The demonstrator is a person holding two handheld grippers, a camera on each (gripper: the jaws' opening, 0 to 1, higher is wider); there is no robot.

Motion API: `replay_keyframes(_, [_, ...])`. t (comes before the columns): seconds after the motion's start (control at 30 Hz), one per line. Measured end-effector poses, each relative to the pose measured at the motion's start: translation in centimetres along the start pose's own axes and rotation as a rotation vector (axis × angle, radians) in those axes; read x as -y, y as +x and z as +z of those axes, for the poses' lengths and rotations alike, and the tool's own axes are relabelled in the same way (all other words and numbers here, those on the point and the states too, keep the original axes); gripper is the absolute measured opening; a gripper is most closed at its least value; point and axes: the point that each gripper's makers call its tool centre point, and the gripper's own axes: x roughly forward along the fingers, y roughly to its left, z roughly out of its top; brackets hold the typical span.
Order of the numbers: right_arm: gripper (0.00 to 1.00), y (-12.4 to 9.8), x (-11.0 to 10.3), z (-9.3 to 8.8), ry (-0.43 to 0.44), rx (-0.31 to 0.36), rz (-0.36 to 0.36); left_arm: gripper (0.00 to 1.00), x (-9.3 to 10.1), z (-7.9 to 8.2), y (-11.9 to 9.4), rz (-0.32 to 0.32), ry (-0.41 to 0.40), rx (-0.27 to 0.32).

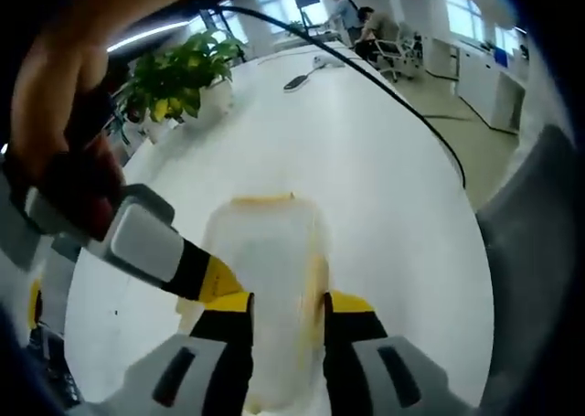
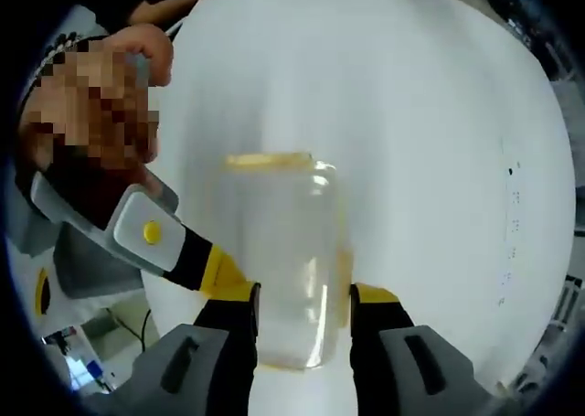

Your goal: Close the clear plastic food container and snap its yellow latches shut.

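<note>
The clear plastic food container (image 1: 270, 288) lies on the white counter (image 1: 384, 187), its lid on top and one yellow latch (image 1: 262, 199) along its far edge. In the left gripper view it sits directly between the jaws of the left tool (image 1: 285, 317); both yellow-tipped jaws press against its long sides, so the left tool is clenched on the container. The other tool reaches in from the left there, its yellow tip touching the container's near left side.

In the right gripper view the container (image 2: 283, 261) again lies lengthwise between the jaws of the right tool (image 2: 302, 317), the far latch (image 2: 270, 161) pointing away. The jaws stand close against both sides, gripping it. A second tool comes in from the left with a yellow button on its grey body, its tip at the container's left edge.

Further off on the counter stand a leafy potted plant (image 1: 178, 73) and a dark flat device (image 1: 297, 81). A black cable (image 1: 402, 105) arcs across. People sit at desks beyond the counter.
</note>
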Motion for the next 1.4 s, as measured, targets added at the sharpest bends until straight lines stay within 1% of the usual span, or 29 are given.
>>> replay_keyframes(0.03, [0.36,0.0,0.0,0.0,0.004,0.003,0.003,0.23,0.1,-0.1,0.0,0.004,0.037,-0.021])
replay_keyframes(0.1, [0.36,0.1,-0.2,0.0,0.006,0.002,-0.002,0.23,0.2,-0.1,0.1,0.008,0.090,-0.040])
replay_keyframes(0.13, [0.36,0.1,-0.1,0.0,0.006,0.002,-0.002,0.23,0.3,0.0,0.2,0.006,0.077,-0.044])
replay_keyframes(0.23, [0.36,0.2,0.0,0.1,0.010,0.010,0.011,0.23,0.3,0.0,0.2,0.006,0.093,-0.065])
replay_keyframes(0.5, [0.36,0.3,-0.3,0.3,0.004,0.002,0.025,0.22,0.3,-0.2,0.3,0.038,0.103,-0.091])
replay_keyframes(0.53, [0.36,0.3,-0.3,0.4,0.003,0.000,0.025,0.19,0.3,-0.3,0.3,0.042,0.112,-0.094])
replay_keyframes(0.57, [0.36,0.4,-0.4,0.4,0.002,-0.001,0.027,0.20,0.6,-0.4,0.2,0.021,0.119,-0.087])
replay_keyframes(0.6, [0.36,0.4,-0.3,0.4,-0.001,-0.004,0.024,0.20,0.2,-0.4,-0.5,0.039,0.111,-0.082])
replay_keyframes(0.73, [0.35,0.4,-0.3,0.3,0.000,0.000,0.020,0.20,-0.1,-0.4,-0.4,0.031,0.104,-0.079])
replay_keyframes(0.87, [0.35,0.5,-0.1,0.3,-0.010,0.006,0.043,0.20,-0.1,-0.5,-0.3,0.028,0.112,-0.067])
replay_keyframes(1.03, [0.34,0.7,0.0,0.5,-0.016,-0.016,0.078,0.20,-0.2,-0.5,0.1,0.029,0.117,-0.069])
replay_keyframes(1.07, [0.34,0.7,-0.1,0.3,-0.006,-0.010,0.110,0.20,-0.3,-0.5,0.1,0.028,0.122,-0.069])
replay_keyframes(1.1, [0.34,0.7,0.0,0.3,-0.012,-0.002,0.124,0.20,-0.2,-0.5,0.2,0.028,0.126,-0.070])
replay_keyframes(1.13, [0.33,0.7,0.0,0.3,-0.009,0.011,0.134,0.20,-0.3,-0.5,0.2,0.033,0.141,-0.072])
replay_keyframes(1.23, [0.32,0.6,0.1,0.3,-0.017,0.033,0.137,0.20,-0.3,-0.6,0.3,0.042,0.148,-0.066])
replay_keyframes(1.27, [0.31,0.9,-0.4,1.1,-0.039,0.060,0.186,0.20,-0.6,-0.6,0.4,0.048,0.139,-0.064])
replay_keyframes(1.3, [0.30,0.6,0.2,0.8,-0.021,0.039,0.153,0.21,-0.4,-0.6,0.4,0.045,0.141,-0.064])
replay_keyframes(1.4, [0.32,0.7,0.2,0.8,-0.009,0.052,0.162,0.21,-0.5,-0.6,0.5,0.047,0.149,-0.071])
